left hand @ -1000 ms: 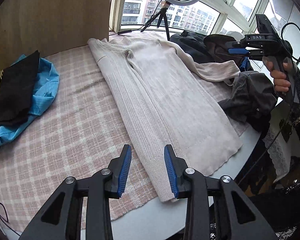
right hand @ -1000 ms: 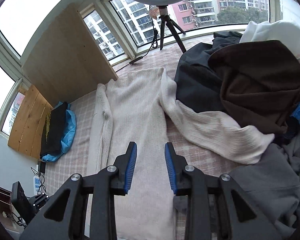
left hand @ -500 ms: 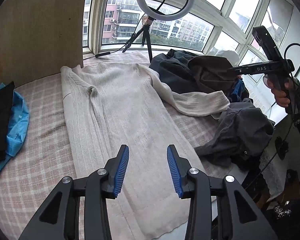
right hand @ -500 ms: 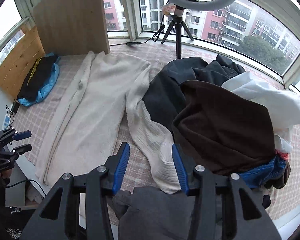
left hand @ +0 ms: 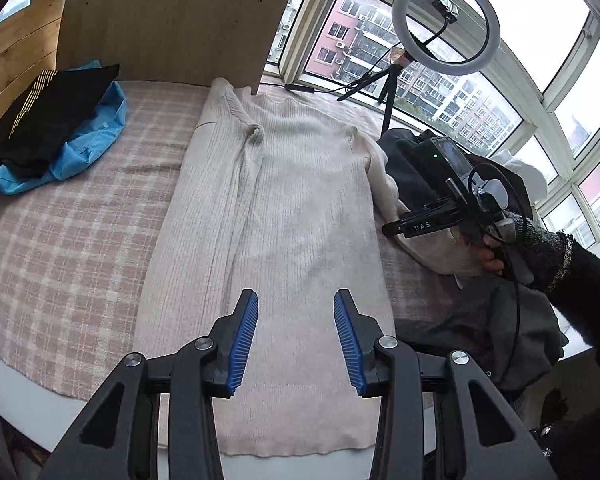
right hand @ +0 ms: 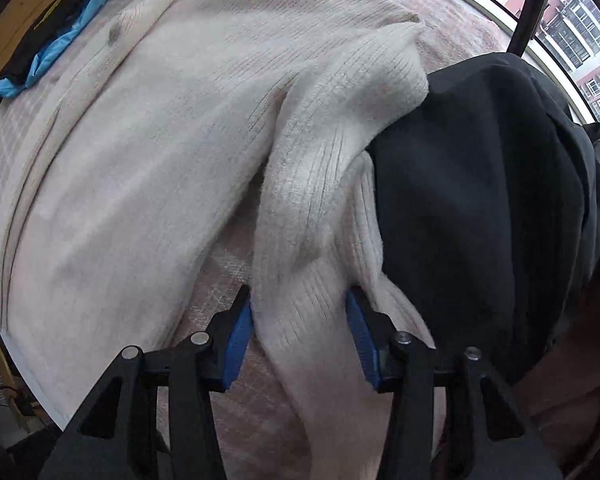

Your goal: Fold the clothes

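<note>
A cream ribbed sweater point(left hand: 292, 216) lies flat on the pink plaid cloth point(left hand: 60, 240), hem toward me, left sleeve folded over the body. My left gripper point(left hand: 296, 336) is open and empty, hovering above the lower part of the sweater. My right gripper point(right hand: 300, 336) is open, its jaws on either side of the sweater's right sleeve point(right hand: 312, 216), low over the cloth; it also shows in the left wrist view point(left hand: 392, 228), held at the sweater's right edge.
A pile of dark garments point(right hand: 480, 184) lies right of the sweater, under part of the sleeve. A black garment on a blue one point(left hand: 56, 124) lies at the left. A ring light on a tripod point(left hand: 444, 28) stands by the windows. A wooden panel point(left hand: 172, 20) stands behind.
My right gripper came down from high above the pile to straddle the right sleeve. My left gripper moved over the sweater's lower middle.
</note>
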{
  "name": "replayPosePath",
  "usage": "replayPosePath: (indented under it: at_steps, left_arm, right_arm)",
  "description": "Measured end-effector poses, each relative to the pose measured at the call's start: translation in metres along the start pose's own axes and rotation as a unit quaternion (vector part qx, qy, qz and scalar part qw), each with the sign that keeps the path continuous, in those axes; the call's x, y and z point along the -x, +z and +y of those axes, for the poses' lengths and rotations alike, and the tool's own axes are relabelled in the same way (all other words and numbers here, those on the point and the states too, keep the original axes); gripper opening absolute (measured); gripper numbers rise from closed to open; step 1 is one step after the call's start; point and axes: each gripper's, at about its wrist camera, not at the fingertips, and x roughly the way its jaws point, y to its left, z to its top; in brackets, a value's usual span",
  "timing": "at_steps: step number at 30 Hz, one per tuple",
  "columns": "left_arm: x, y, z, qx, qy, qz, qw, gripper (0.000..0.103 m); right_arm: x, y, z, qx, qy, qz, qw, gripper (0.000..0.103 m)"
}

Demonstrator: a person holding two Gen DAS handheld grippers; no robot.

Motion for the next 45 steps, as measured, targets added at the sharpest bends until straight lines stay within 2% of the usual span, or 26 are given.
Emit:
replayPosePath:
  at_steps: [1,3,5,7,10,14,16,18,20,21,22,24,25,27,33,39,42,43,44,45]
  left_arm:
    - [0.0,-0.002,0.001,0.001,0.004,0.001,1.0,0.038]
    - [0.001,-0.005,0.001,0.0,0.008,0.002,1.0,0.038]
    - [0.0,-0.008,-0.001,-0.003,0.001,0.004,1.0,0.038]
    - [-0.003,-0.01,-0.01,-0.015,-0.014,0.008,0.9997,0.038]
    - [-0.011,-0.012,-0.026,-0.037,-0.043,0.017,0.9983,0.038]
    - [-0.031,-0.01,-0.059,-0.083,-0.073,0.034,0.9933,0.038]
    - [-0.034,-0.008,-0.071,-0.099,-0.083,0.031,0.9911,0.038]
    - [-0.033,-0.007,-0.076,-0.104,-0.092,0.027,0.99,0.038]
    - [-0.03,-0.007,-0.074,-0.103,-0.092,0.023,0.9902,0.038]
    - [-0.03,-0.007,-0.071,-0.099,-0.09,0.02,0.9908,0.038]
    - [-0.032,-0.007,-0.066,-0.088,-0.087,0.022,0.992,0.04]
    - [-0.041,-0.006,-0.055,-0.064,-0.082,0.031,0.9941,0.04]
    - [-0.046,-0.006,-0.052,-0.053,-0.079,0.036,0.9948,0.04]
    - [-0.057,-0.006,-0.051,-0.045,-0.08,0.042,0.9949,0.04]
    - [-0.115,-0.012,-0.073,-0.038,-0.103,0.087,0.9902,0.04]
    - [-0.168,0.01,-0.079,0.042,-0.137,0.102,0.9844,0.04]
    - [-0.181,0.02,-0.077,0.076,-0.141,0.085,0.9835,0.039]
    - [-0.183,0.024,-0.075,0.088,-0.144,0.077,0.9826,0.034]
    - [-0.185,0.027,-0.074,0.099,-0.148,0.07,0.9816,0.013]
    - [-0.185,0.029,-0.072,0.107,-0.152,0.064,0.9804,0.003]
  right_arm:
    - [0.001,-0.001,-0.001,0.001,-0.004,-0.004,1.0,0.043]
    - [0.005,-0.002,-0.006,0.002,-0.005,-0.011,1.0,0.006]
    - [0.019,-0.006,-0.023,-0.029,0.05,-0.011,0.998,0.007]
    - [0.048,-0.014,-0.048,-0.075,0.1,-0.032,0.992,0.006]
    - [0.093,-0.027,-0.096,-0.16,0.188,-0.063,0.967,0.006]
    - [0.132,-0.026,-0.126,-0.217,0.231,-0.095,0.944,0.007]
    - [0.136,-0.019,-0.12,-0.223,0.248,-0.096,0.938,0.007]
    - [0.137,-0.009,-0.104,-0.211,0.261,-0.091,0.938,0.007]
    - [0.131,0.007,-0.077,-0.193,0.281,-0.072,0.937,0.007]
    - [0.125,0.017,-0.059,-0.187,0.299,-0.059,0.934,0.01]
    - [0.121,0.027,-0.038,-0.164,0.308,-0.046,0.936,0.012]
    - [0.119,0.049,0.013,-0.09,0.29,-0.016,0.953,0.017]
    - [0.121,0.053,0.028,-0.064,0.274,-0.014,0.959,0.017]
    - [0.126,0.054,0.035,-0.047,0.26,-0.024,0.964,0.017]
    - [0.132,0.032,-0.02,-0.106,0.247,-0.055,0.962,0.019]
    - [0.131,-0.015,-0.074,-0.165,0.232,-0.073,0.956,0.019]
    - [0.134,-0.037,-0.091,-0.177,0.224,-0.083,0.955,0.019]
    - [0.135,-0.043,-0.095,-0.179,0.221,-0.086,0.955,0.019]
    - [0.136,-0.045,-0.097,-0.177,0.219,-0.089,0.955,0.019]
    - [0.137,-0.046,-0.098,-0.175,0.217,-0.091,0.956,0.019]
